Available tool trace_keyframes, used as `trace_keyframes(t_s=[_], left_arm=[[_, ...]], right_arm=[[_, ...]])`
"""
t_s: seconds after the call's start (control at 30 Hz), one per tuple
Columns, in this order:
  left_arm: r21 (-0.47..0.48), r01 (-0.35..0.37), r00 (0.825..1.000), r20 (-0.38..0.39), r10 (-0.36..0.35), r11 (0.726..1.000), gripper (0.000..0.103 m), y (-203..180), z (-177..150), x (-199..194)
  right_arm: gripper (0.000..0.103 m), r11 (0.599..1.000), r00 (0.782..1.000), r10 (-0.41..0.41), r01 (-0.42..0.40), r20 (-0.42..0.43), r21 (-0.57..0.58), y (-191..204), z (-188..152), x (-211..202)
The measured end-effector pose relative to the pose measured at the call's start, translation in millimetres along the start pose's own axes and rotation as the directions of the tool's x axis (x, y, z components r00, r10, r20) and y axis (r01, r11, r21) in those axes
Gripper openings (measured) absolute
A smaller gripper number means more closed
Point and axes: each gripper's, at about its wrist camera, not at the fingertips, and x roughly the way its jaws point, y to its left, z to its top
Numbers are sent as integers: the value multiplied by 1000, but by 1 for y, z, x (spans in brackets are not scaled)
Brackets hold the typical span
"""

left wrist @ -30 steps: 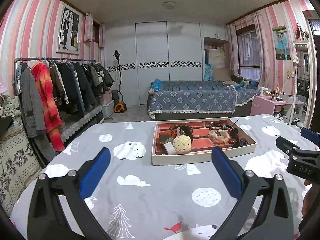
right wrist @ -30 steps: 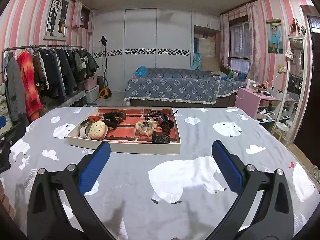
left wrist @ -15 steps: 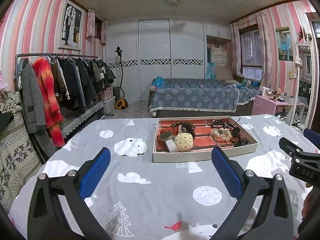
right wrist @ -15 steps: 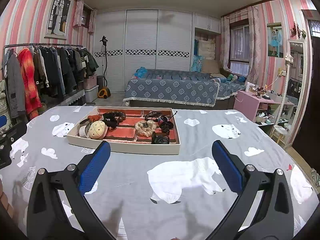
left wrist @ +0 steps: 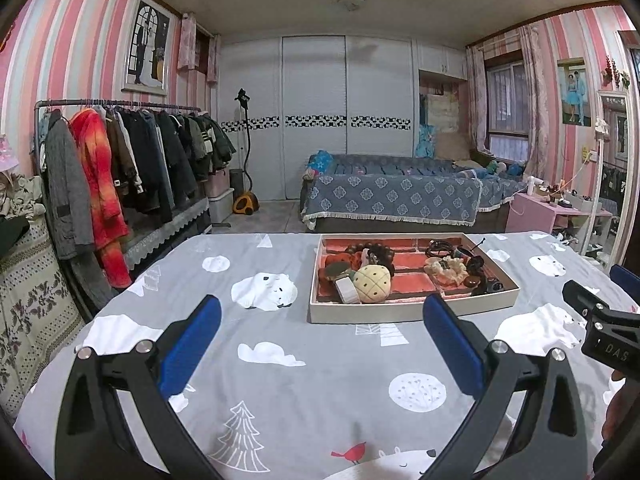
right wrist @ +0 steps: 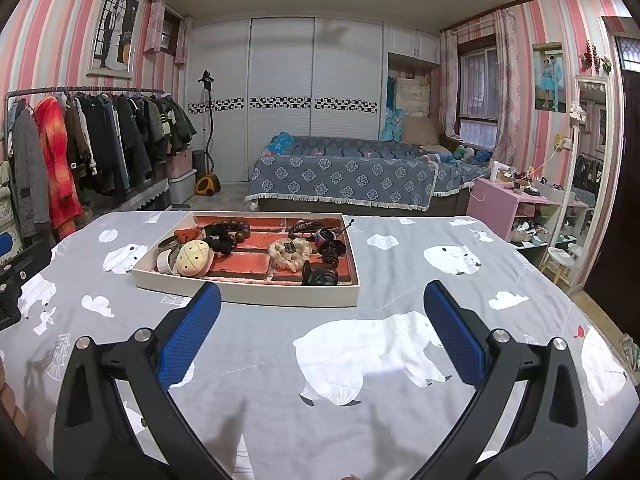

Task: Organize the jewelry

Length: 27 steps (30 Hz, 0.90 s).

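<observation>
Jewelry, a mix of bead bracelets, bangles, hair ties and a round cream pincushion-like ball (right wrist: 194,257), lay bunched in two clusters inside a shallow cream cardboard tray with a brick-red lining (right wrist: 256,295), which sat on the grey bedspread printed with white polar bears (right wrist: 372,352). Nearest the cameras, the left gripper (left wrist: 320,344) and the right gripper (right wrist: 320,340) each hovered over bare cloth short of the tray, blue-padded jaws spread wide and holding nothing. Whether the pieces stood sorted or awaited sorting could not be read from this: the heaps would suit either. Any pick here would go best one piece at a time, approaching low over the near wall and pinching a single loop at its free edge, since the dark brown wooden bead bracelet (right wrist: 230,232) and the tangled black cords (right wrist: 320,276) farther in looked apt to drag neighbours along.
</observation>
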Motion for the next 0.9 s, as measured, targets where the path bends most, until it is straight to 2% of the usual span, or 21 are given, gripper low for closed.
trace_keyframes(t_s=[0.9], left_arm=[[1, -6, 1000, 6, 6, 1000, 99, 3, 0, -3]], right_arm=[[99, 1000, 1000, -2, 2, 0, 2, 0, -1, 1]])
